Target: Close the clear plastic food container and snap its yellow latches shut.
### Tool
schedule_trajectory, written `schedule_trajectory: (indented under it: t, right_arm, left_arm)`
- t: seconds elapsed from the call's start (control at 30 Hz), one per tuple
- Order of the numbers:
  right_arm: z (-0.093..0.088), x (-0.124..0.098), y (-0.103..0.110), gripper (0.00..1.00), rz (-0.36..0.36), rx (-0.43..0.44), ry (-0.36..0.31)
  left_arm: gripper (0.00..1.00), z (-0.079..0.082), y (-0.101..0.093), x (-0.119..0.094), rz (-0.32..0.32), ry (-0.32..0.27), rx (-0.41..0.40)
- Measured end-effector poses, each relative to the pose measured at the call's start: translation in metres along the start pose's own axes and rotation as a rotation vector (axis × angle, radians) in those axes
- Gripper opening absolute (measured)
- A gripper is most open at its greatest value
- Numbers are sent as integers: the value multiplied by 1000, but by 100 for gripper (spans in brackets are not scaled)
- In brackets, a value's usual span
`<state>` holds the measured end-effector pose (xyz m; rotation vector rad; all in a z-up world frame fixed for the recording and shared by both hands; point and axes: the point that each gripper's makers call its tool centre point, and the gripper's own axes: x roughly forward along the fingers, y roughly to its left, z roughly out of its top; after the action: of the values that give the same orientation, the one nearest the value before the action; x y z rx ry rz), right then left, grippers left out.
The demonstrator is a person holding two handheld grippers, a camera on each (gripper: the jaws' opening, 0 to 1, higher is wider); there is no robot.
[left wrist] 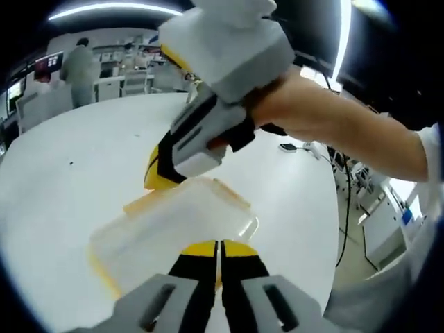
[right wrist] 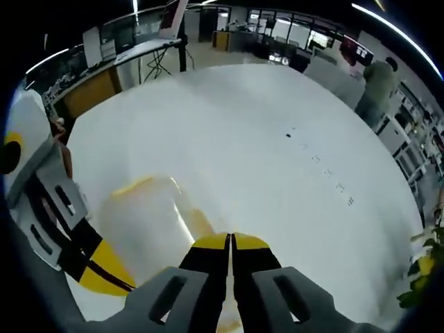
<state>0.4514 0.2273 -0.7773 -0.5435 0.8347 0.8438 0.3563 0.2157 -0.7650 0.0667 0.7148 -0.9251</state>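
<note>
both grippers point(left wrist: 219, 248) point(right wrist: 230, 241) press container point(left wrist: 173, 232) on white table point(left wrist: 69, 173)

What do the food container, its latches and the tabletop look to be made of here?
Container: clear, slightly frosted plastic, judging by the table showing dimly through it and its moulded rounded corners. Latches: opaque yellow, likely plastic too, though blur hides the finish. Table: smooth matte white, maybe laminate; it shows soft glare and no grain.

White round table point(right wrist: 263, 139), ceiling strip lights point(left wrist: 111, 8), cluttered benches point(right wrist: 104, 76)
</note>
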Motion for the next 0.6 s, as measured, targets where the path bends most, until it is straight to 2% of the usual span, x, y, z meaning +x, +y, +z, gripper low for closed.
schedule_trajectory:
  t: [0.4, 0.53, 0.6]
  right_arm:
    - [6, -10, -5, 0, 10, 14, -24]
    - [6, -12, -7, 0, 16, 6, -23]
    - [6, -13, -6, 0, 24, 5, -20]
  left_arm:
    - [0, 0, 2, -2, -7, 6, -2]
    - [0, 11, 2, -7, -34, -45, -23]
    - [0, 13, 1, -8, -52, -61, 19]
